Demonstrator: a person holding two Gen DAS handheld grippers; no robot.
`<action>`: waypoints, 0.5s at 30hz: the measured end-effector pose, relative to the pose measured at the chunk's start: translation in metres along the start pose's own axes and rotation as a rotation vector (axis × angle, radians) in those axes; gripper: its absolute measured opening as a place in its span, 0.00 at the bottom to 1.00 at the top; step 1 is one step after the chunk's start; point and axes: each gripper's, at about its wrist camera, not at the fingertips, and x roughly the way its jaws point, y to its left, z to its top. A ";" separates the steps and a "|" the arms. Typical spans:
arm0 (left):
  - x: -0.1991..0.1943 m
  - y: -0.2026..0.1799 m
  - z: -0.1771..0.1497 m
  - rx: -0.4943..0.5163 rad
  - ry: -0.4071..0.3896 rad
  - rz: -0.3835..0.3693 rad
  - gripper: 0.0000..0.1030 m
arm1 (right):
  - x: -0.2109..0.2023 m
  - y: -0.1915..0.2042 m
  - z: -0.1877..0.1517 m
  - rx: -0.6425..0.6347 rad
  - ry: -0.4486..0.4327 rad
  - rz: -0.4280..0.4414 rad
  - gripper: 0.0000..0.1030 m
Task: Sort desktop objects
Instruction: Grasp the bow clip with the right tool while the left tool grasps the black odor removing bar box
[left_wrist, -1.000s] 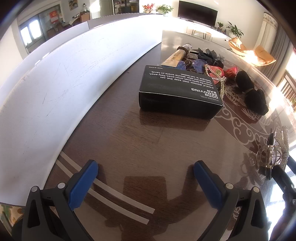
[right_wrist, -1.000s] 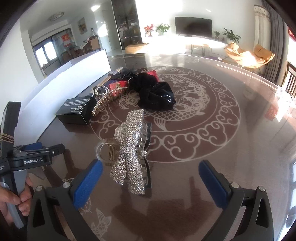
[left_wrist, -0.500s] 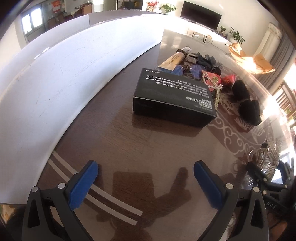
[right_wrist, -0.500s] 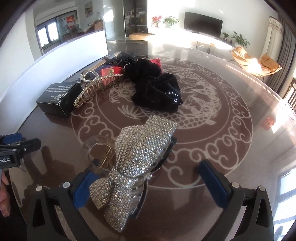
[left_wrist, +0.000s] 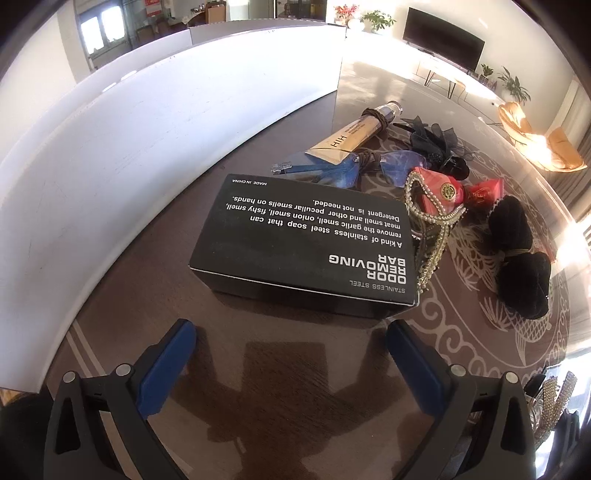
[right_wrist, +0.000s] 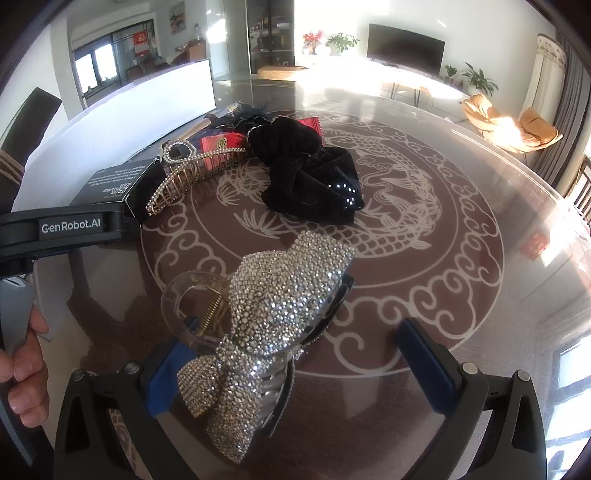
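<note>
Reaching for the rhinestone bow clip (right_wrist: 273, 325) at lower centre, I hold my right gripper (right_wrist: 295, 373) wide, left pad beside its clear handle; centring before closing seems wise. My left gripper (left_wrist: 291, 363) gapes below the black box (left_wrist: 306, 247)

television (right_wrist: 405, 48), armchairs (right_wrist: 511, 127), potted plants (right_wrist: 341, 40)

Sunlit living room: television (right_wrist: 405, 47), armchairs (right_wrist: 511, 127) (perhaps tan), potted plants (right_wrist: 341, 40).
</note>
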 end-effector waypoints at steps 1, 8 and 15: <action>-0.001 0.001 0.000 -0.003 0.004 -0.019 1.00 | 0.000 0.000 0.000 0.000 0.000 0.000 1.00; -0.046 -0.026 0.027 0.236 -0.192 -0.084 1.00 | 0.000 -0.001 0.000 0.000 0.000 0.000 1.00; -0.002 -0.045 0.072 0.604 -0.181 -0.069 1.00 | 0.000 -0.001 0.000 0.000 0.000 0.000 1.00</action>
